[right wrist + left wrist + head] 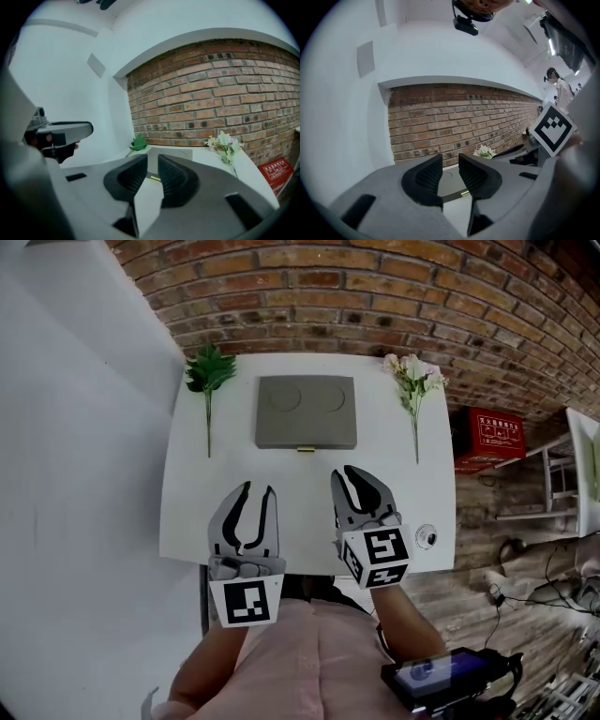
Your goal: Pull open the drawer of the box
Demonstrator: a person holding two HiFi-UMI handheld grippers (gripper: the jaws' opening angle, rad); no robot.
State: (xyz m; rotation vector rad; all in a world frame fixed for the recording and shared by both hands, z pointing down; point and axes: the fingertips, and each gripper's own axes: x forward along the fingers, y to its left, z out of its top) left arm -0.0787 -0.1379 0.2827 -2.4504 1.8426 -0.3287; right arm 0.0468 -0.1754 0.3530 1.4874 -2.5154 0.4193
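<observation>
The gray box (307,412) is seen at the far middle of the white table (187,512), close to the brick wall. It is placed between a green leafy sprig (208,371) and a bunch of pale flowers (412,379). The drawer is shut, and only a little gold handle (306,449) is seen sticking out at the near side of the box. Nothing has been pulled yet. The left gripper (258,491) is held over the near part of the table, well apart from the box. Its jaws are spread wide, and nothing is held between them. The right gripper (351,474) is held beside it, a bit nearer to the box, but the handle is not touched. Its jaws are parted less, with a small gap, and nothing is held there either. So the job is judged to be at its very start. The handle has yet to be reached, pinched and pulled out.
</observation>
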